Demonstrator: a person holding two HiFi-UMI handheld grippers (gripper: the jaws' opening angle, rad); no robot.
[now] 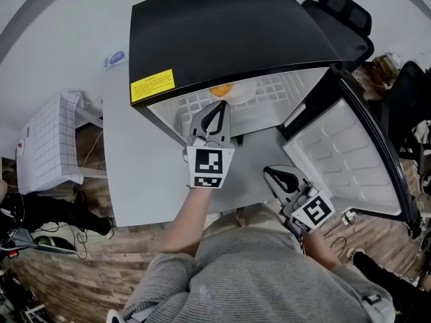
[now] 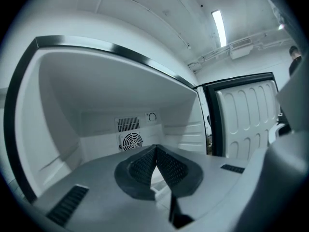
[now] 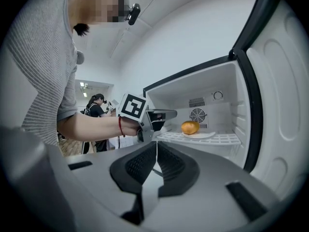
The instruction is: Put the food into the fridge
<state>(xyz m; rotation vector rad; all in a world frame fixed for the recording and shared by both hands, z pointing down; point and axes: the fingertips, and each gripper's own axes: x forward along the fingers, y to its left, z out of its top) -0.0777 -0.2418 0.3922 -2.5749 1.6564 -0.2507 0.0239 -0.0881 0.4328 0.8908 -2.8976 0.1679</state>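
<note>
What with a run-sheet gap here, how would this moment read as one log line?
fridge: open | orange food: on plate, inside | left claw: shut, empty, at fridge mouth | right claw: shut, empty, outside

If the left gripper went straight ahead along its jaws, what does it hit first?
Probably the fridge's back wall by the round vent, dead ahead of the left gripper. The orange food sits just under that line; clearance unclear.
</note>
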